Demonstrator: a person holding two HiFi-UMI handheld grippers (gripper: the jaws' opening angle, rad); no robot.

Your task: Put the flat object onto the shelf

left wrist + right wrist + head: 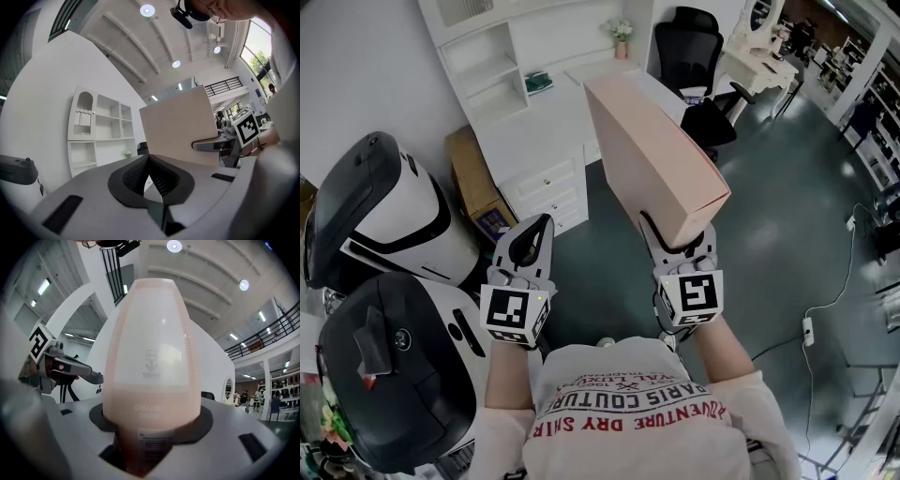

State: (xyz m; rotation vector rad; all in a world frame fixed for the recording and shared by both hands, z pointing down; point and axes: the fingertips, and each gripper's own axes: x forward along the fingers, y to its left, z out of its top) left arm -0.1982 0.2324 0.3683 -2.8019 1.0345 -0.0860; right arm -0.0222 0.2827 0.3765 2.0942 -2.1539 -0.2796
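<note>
— Where is the pink box [652, 150]?
— Your right gripper [682, 240] squeezes one end and holds it up in the air, near the white shelf [492, 89]. Your left gripper [536, 230] is closed on nothing

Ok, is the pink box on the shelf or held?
Held: the right gripper clamps the pink box on edge in the air, short of the white shelf.

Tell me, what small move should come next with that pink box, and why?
Probably carry the box forward toward the shelf. The right tongs grip its lower edge and hold it in the air, well short of the shelf's open compartments. The left tongs are shut and empty.
</note>
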